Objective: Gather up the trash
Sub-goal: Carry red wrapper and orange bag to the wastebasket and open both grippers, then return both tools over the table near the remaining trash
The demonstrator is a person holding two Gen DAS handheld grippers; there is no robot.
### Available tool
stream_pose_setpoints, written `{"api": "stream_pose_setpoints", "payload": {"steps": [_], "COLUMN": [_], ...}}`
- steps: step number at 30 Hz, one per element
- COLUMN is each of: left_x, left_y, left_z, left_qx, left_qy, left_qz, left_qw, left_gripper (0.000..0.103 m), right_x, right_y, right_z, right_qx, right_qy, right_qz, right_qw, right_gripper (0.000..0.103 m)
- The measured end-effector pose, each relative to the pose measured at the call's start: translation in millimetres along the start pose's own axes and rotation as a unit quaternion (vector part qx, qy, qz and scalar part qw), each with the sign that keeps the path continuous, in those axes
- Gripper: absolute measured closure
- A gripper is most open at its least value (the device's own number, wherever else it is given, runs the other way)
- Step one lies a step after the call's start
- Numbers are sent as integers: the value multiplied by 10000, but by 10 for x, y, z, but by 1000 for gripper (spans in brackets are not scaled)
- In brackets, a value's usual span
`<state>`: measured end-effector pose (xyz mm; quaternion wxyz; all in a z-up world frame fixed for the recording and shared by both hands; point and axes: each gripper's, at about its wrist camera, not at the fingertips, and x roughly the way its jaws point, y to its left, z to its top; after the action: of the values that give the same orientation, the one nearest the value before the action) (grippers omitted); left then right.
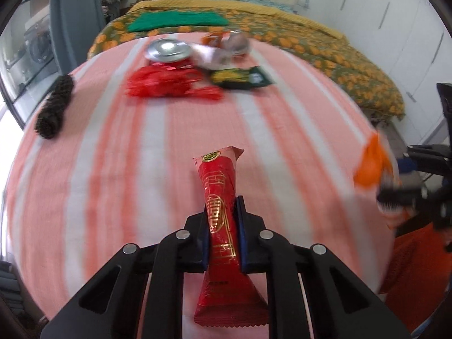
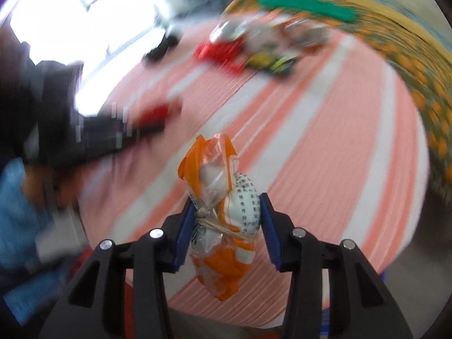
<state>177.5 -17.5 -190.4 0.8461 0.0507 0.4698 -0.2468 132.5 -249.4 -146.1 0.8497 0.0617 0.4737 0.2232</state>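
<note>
My left gripper (image 1: 223,212) is shut on a long red snack wrapper with gold print (image 1: 220,197), pinched at its middle above the pink-and-white striped cloth (image 1: 113,169). In the right wrist view my right gripper (image 2: 226,206) is shut on an orange-and-white plastic bag tied with string (image 2: 220,197), held off the striped cloth (image 2: 325,155). That bag (image 1: 370,169) and the right gripper (image 1: 395,197) also show blurred at the right edge of the left wrist view. More trash lies at the far end: a red crinkled wrapper (image 1: 163,82), a dark green-and-yellow packet (image 1: 243,77) and a silver lid (image 1: 168,49).
A dark bristly roll (image 1: 53,107) lies at the cloth's left edge. Behind the trash are clear wrappers (image 1: 226,45), a floral bedspread (image 1: 339,56) and a green cloth (image 1: 178,19). An orange item (image 1: 418,268) sits low at the right. A blurred person's blue sleeve (image 2: 19,212) fills the right view's left.
</note>
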Motion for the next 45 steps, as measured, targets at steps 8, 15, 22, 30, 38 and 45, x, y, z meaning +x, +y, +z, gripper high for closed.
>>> {"api": "stream_pose_setpoints", "payload": {"steps": [8,15,22,30,38,45], "left_x": [-43,382,1121,1694,1413,406], "left_y": [-1286,-2748,-3518,-3617,-3567,-3007], "left_z": [147,9,-154,-206,-213,-202], "left_qx": [574,1461,1889,1860,1796,1630], "left_qy": [-184,311,655,767,508,-382], "left_qz": [-955,-1494,-1113,-910,-1084,-1127], "left_qw": [9936,9774,9735,9753,9764,9794], "left_gripper": [89,89,89,65,37,16], "right_x": [-893,-1050,-1021,-891,-1097,-1277], "right_y": [-1118,-1938,-2347,-2599,-2681,-2271], "right_z": [-922,-1657,-1819,-1854,-1915,-1713], "right_qx": [1897,3031,3478,3913,4111,3199], "right_qy": [-1196,-1177,-1223,-1213,-1685,-2091], "right_qz": [-1518,-1959,-1797,-1498,-1641,-2517], "right_qw": [9626,9251,9120,8999,8807,8892], "right_gripper": [59,59,59,50,27,12]}}
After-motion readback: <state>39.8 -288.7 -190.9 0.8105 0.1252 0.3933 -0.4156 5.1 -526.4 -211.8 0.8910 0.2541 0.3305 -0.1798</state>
